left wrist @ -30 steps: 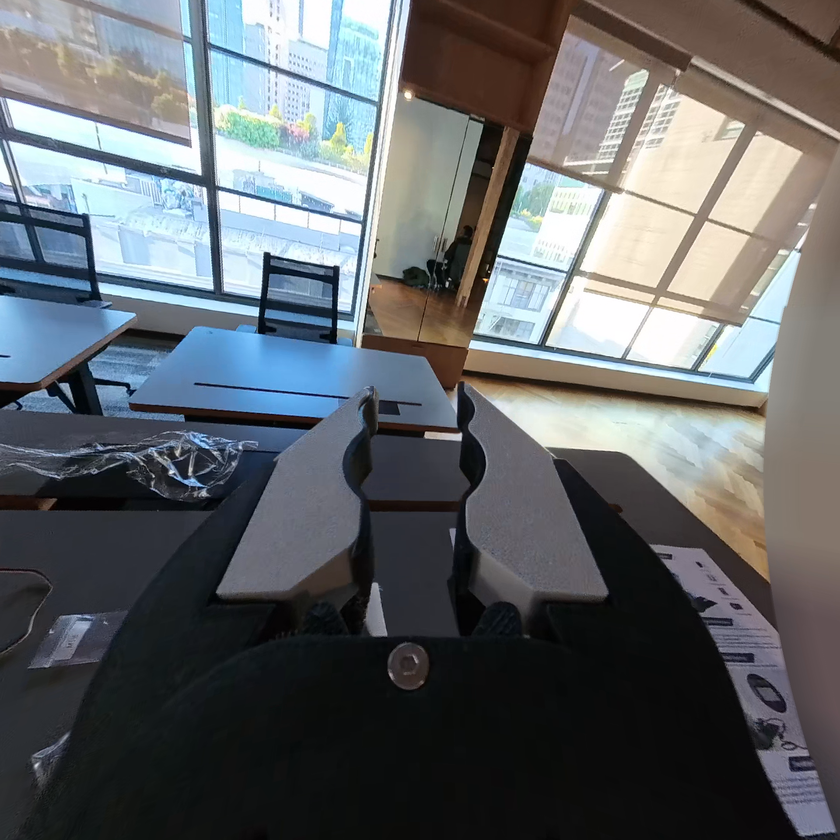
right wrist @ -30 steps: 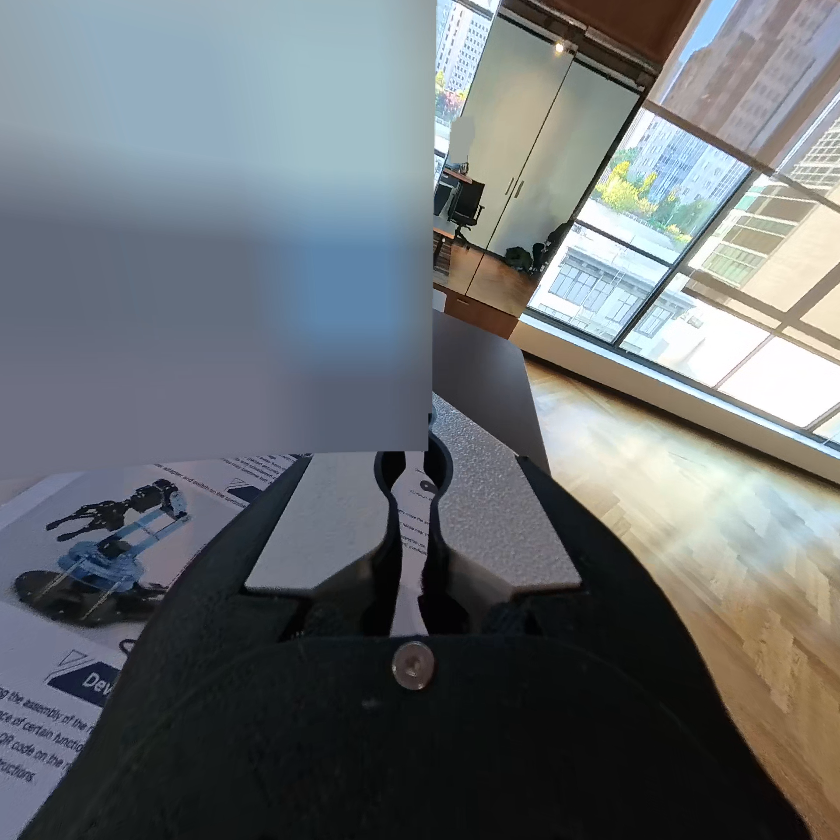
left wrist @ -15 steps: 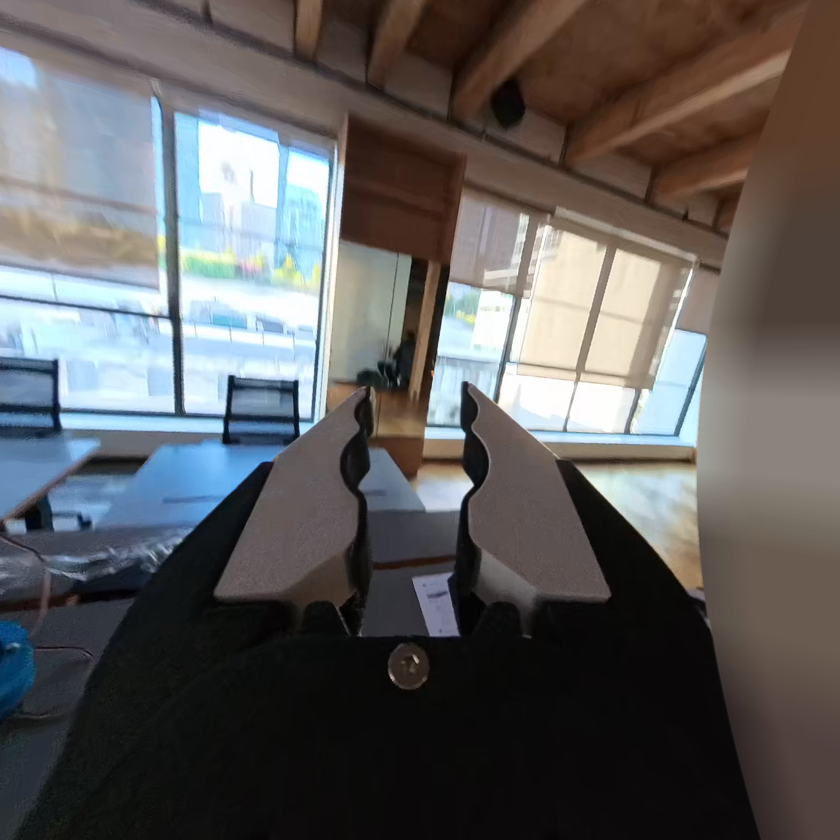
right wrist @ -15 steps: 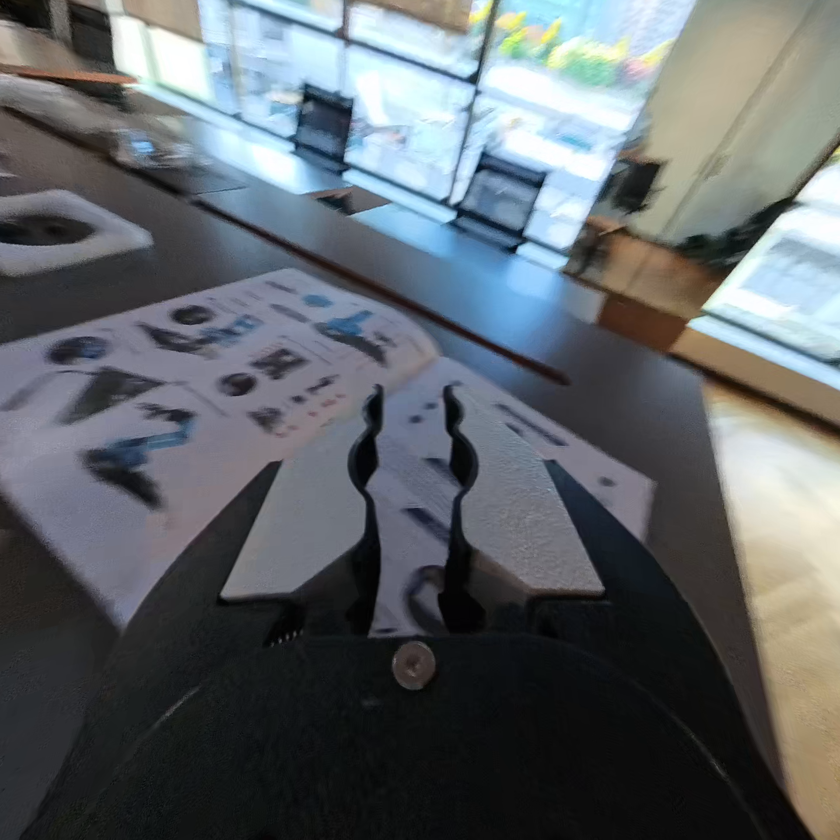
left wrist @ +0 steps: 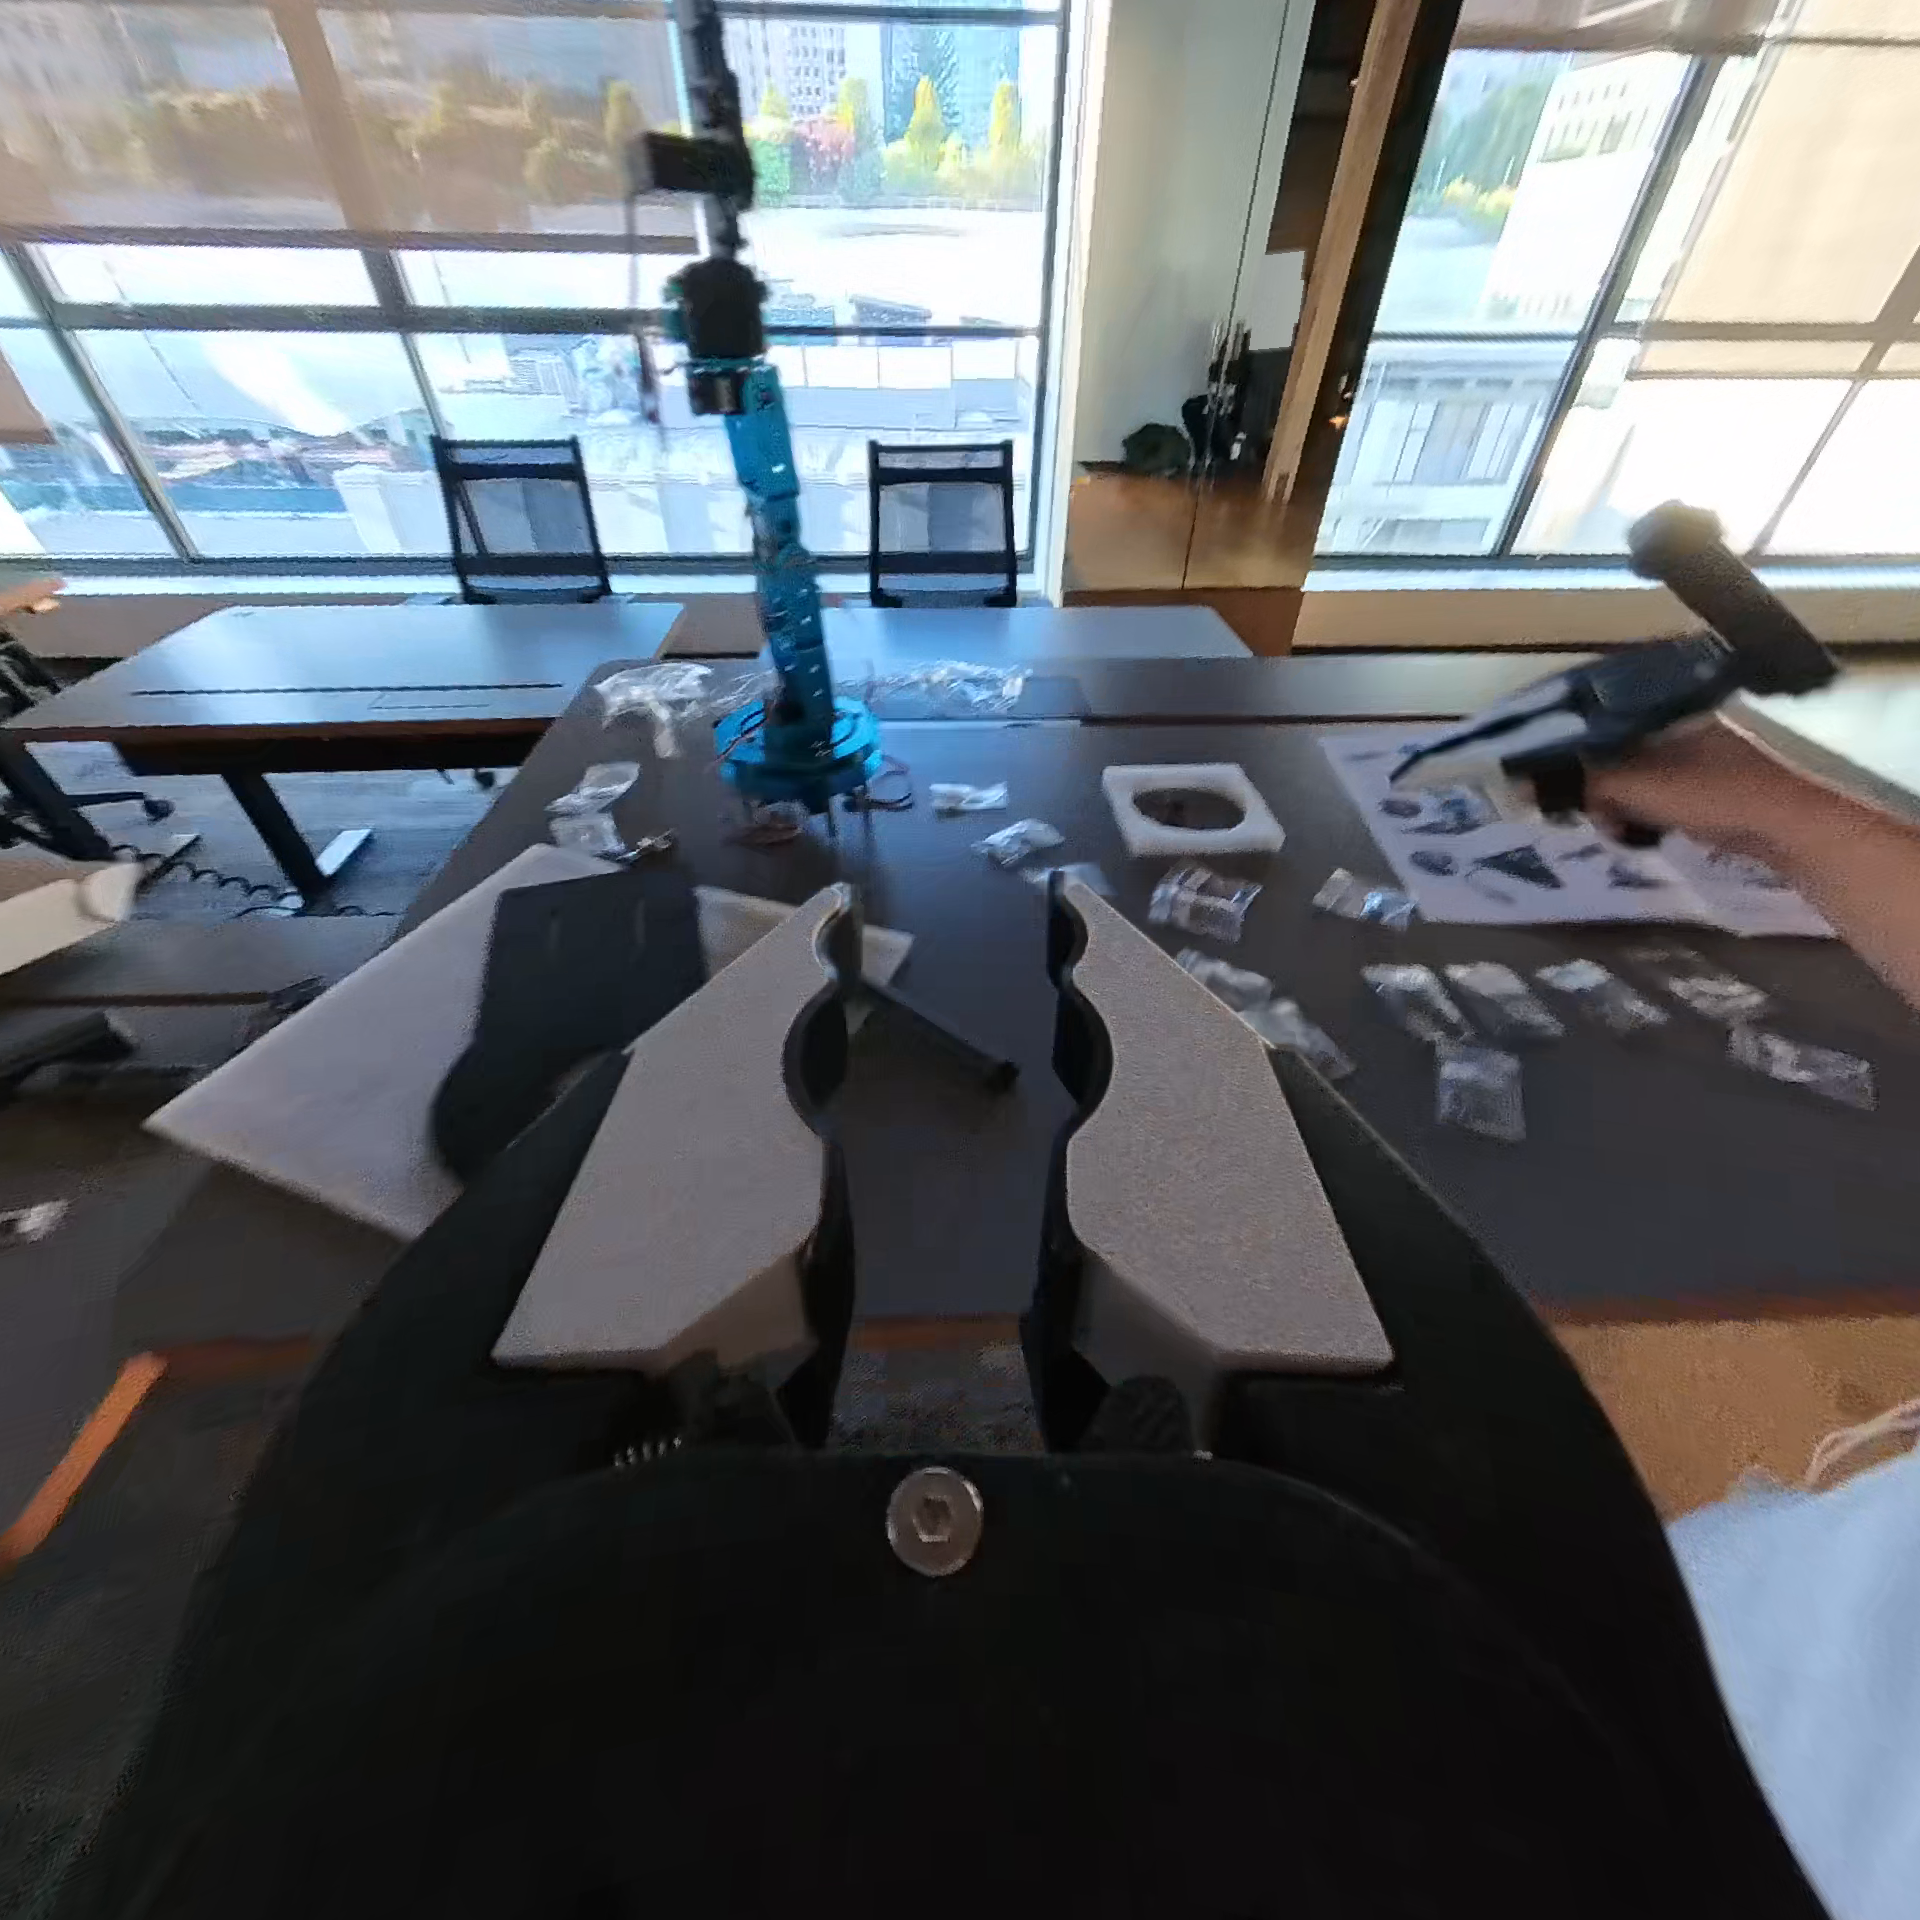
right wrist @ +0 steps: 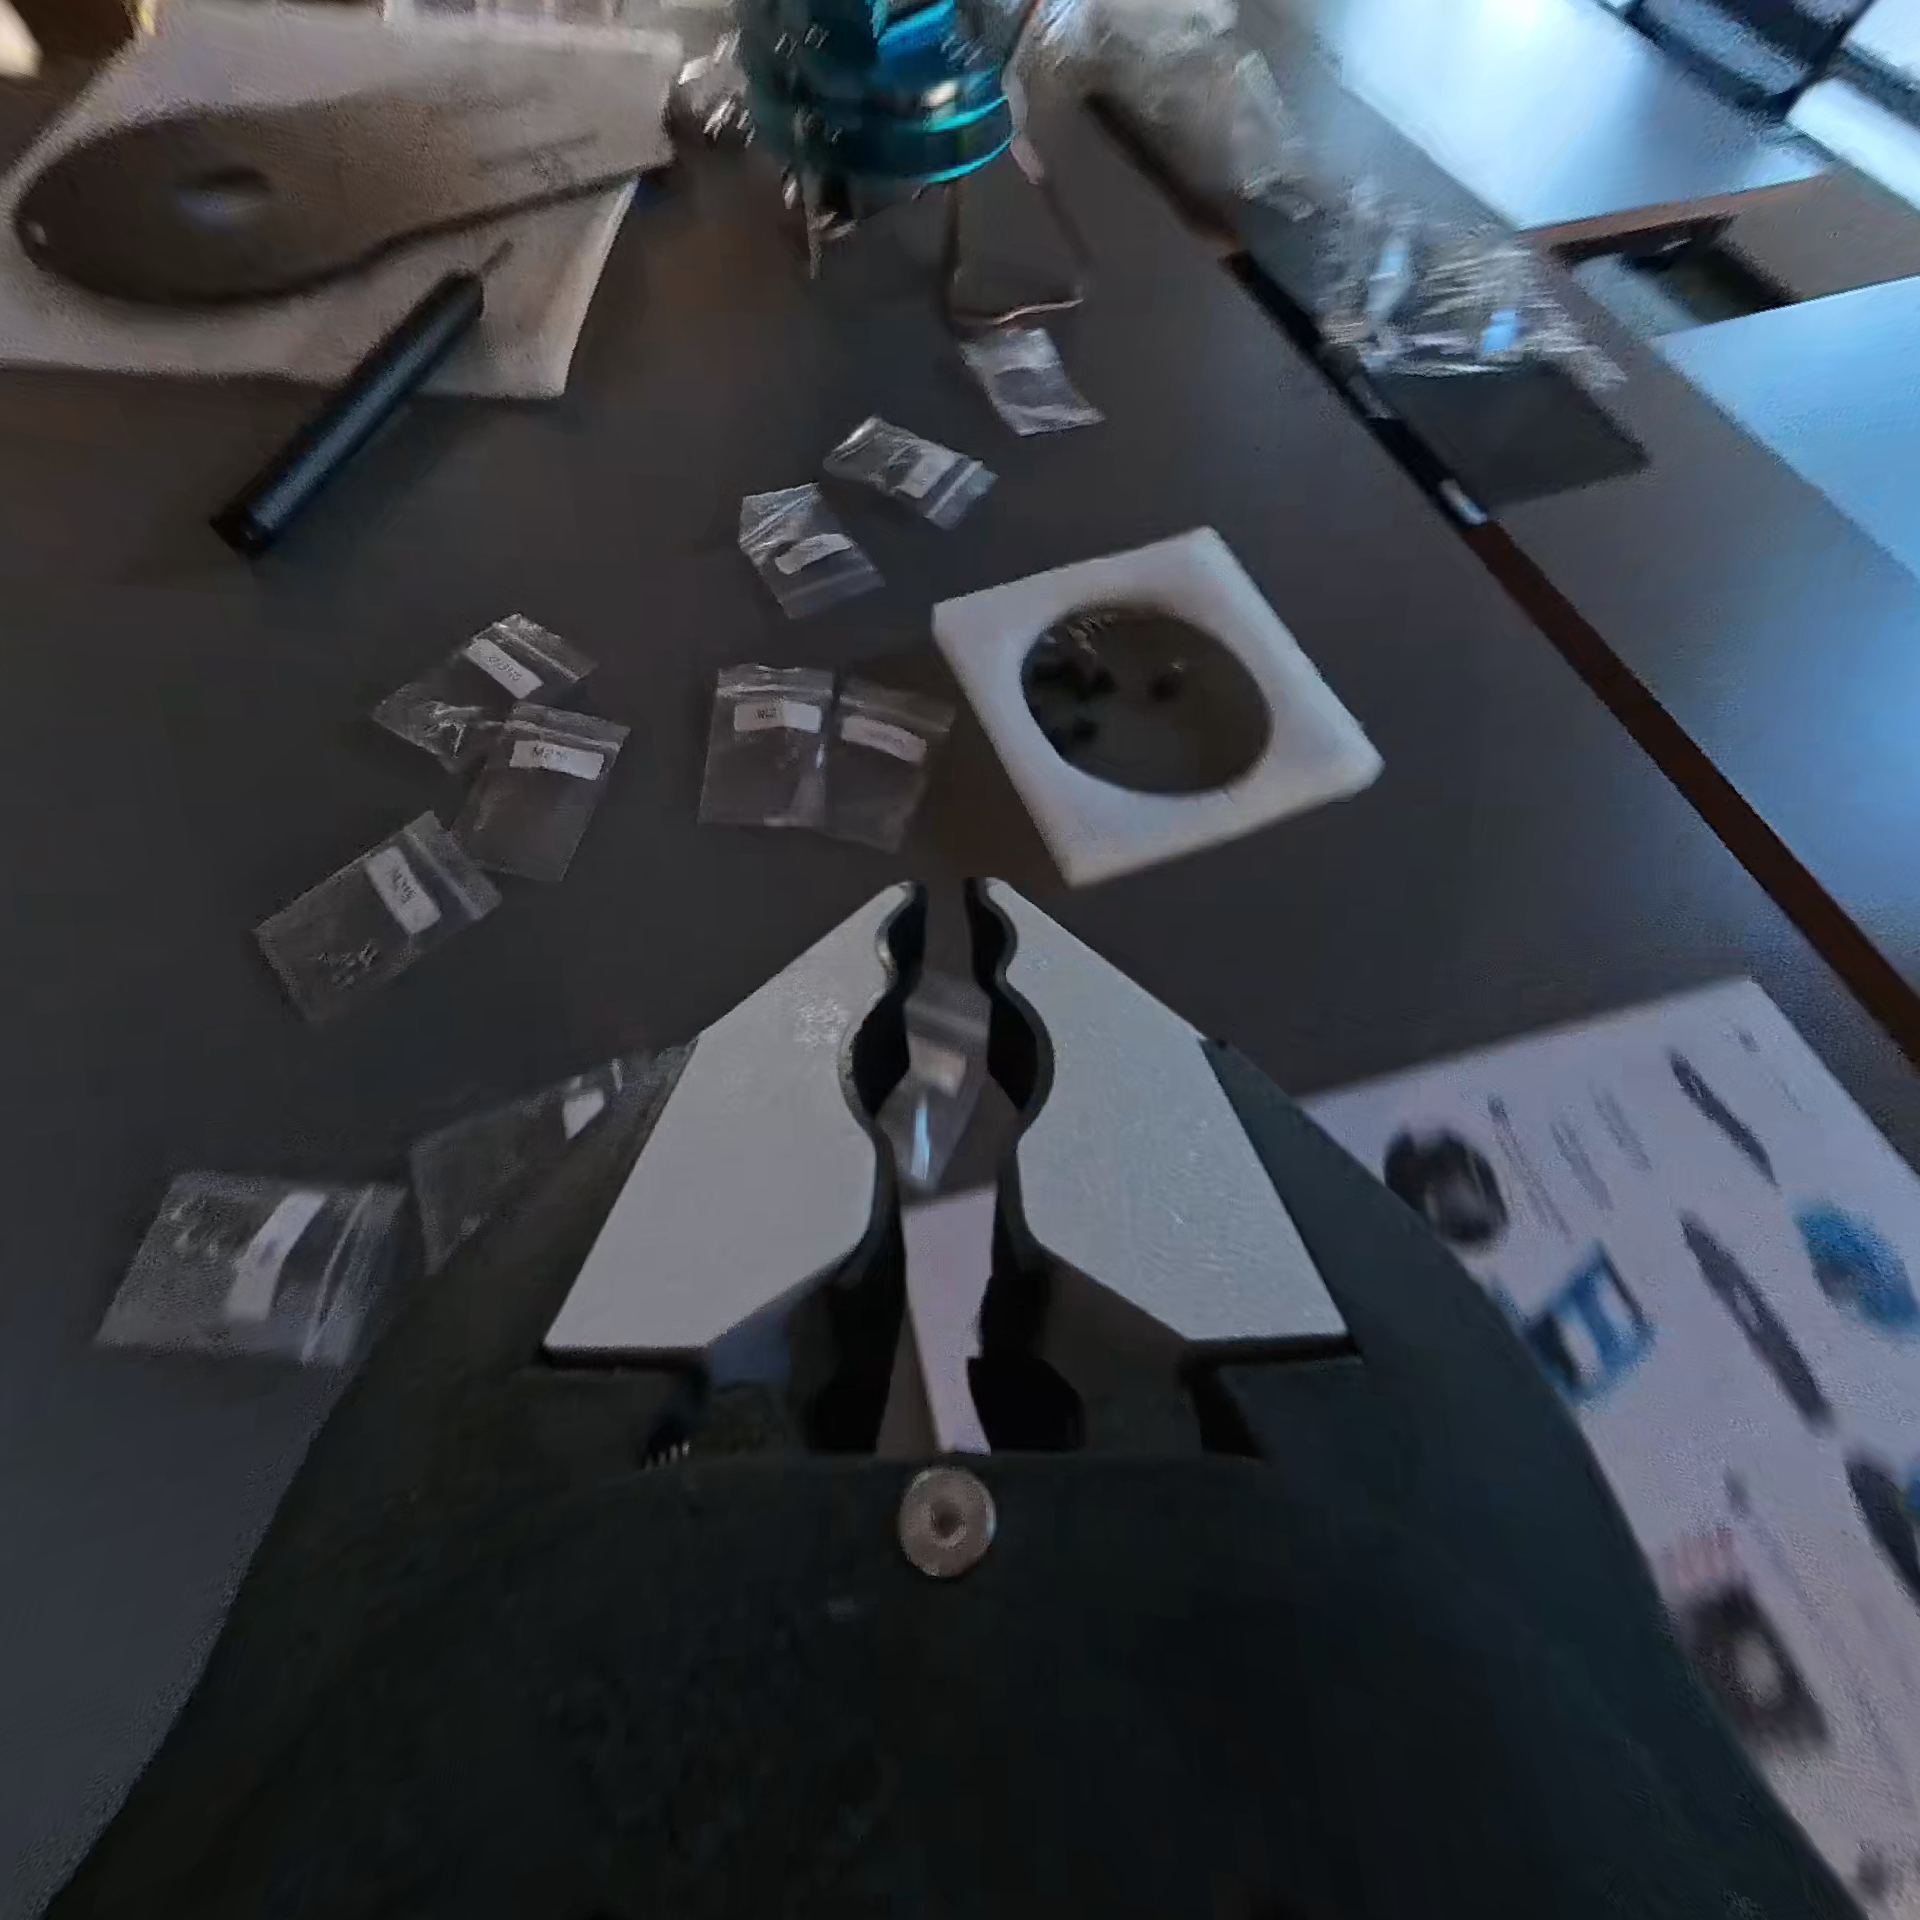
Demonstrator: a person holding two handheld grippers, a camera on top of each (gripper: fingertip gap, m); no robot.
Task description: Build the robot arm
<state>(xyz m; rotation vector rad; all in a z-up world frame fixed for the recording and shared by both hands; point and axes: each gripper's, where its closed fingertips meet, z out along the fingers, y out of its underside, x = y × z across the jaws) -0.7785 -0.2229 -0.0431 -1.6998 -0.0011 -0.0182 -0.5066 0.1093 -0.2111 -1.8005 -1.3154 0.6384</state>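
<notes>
The left gripper (left wrist: 948, 914) hangs with its jaws apart; the right gripper (right wrist: 943, 896), nearly closed, tilts downward.

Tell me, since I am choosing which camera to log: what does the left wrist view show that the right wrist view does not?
Only the left wrist view shows the blue robot arm's upright column, the windows, two chairs, the right gripper in a hand, and the open, empty left gripper.

Only the right wrist view shows dark bits inside the white foam square and the right gripper's nearly closed fingers.

Both show the dark table, small clear bags, the black cylinder, the printed sheet and the arm's blue base.
</notes>
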